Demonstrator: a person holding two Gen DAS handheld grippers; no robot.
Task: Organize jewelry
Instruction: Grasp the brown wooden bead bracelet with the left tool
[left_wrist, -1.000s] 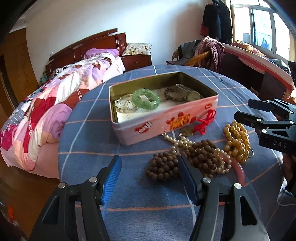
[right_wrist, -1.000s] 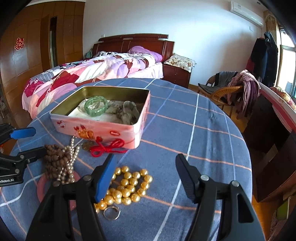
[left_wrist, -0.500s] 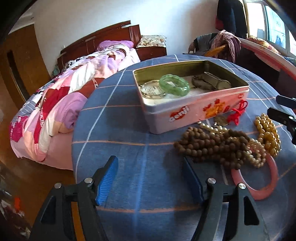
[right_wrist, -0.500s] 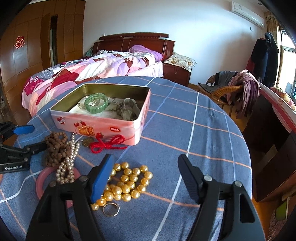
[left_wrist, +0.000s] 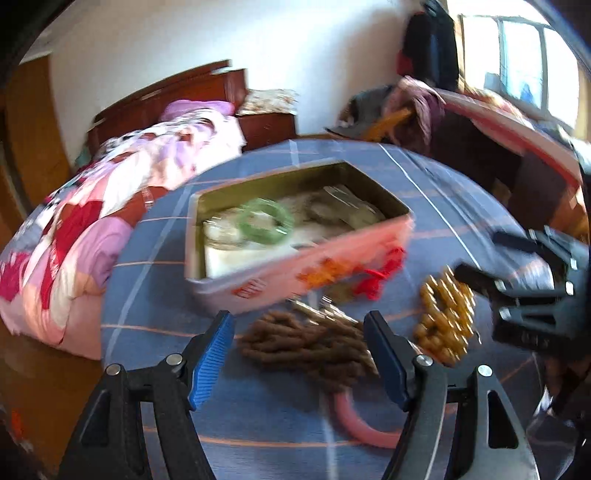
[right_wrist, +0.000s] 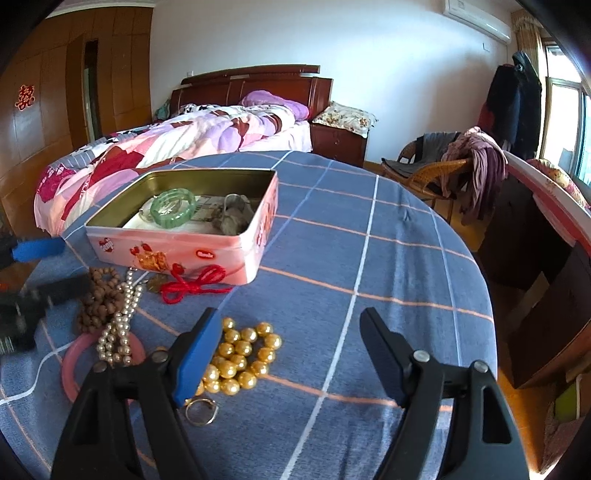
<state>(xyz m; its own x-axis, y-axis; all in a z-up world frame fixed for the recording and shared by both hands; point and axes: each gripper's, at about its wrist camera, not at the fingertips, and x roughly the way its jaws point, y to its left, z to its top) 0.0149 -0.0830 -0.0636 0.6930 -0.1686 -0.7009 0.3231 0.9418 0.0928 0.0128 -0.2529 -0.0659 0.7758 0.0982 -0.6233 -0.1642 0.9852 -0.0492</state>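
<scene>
I have both sets of fingers spread wide with nothing between them, and both have just been opening further. My left gripper (left_wrist: 299, 354) hangs over the tangled brown wooden bead strand (right_wrist: 99, 295), which lies on the blue checked bench (right_wrist: 369, 258) against a string of small white pearls (right_wrist: 120, 332) and across a pink bangle (right_wrist: 74, 369). My right gripper (right_wrist: 288, 354) sits by the cluster of large gold beads (right_wrist: 240, 354). The open pink tin box (right_wrist: 177, 254), holding a green bangle (right_wrist: 173, 206), stands just behind. My worry is that closing on the brown beads could snag the pearls too, dragging both strands and spilling them short of the tin.
</scene>
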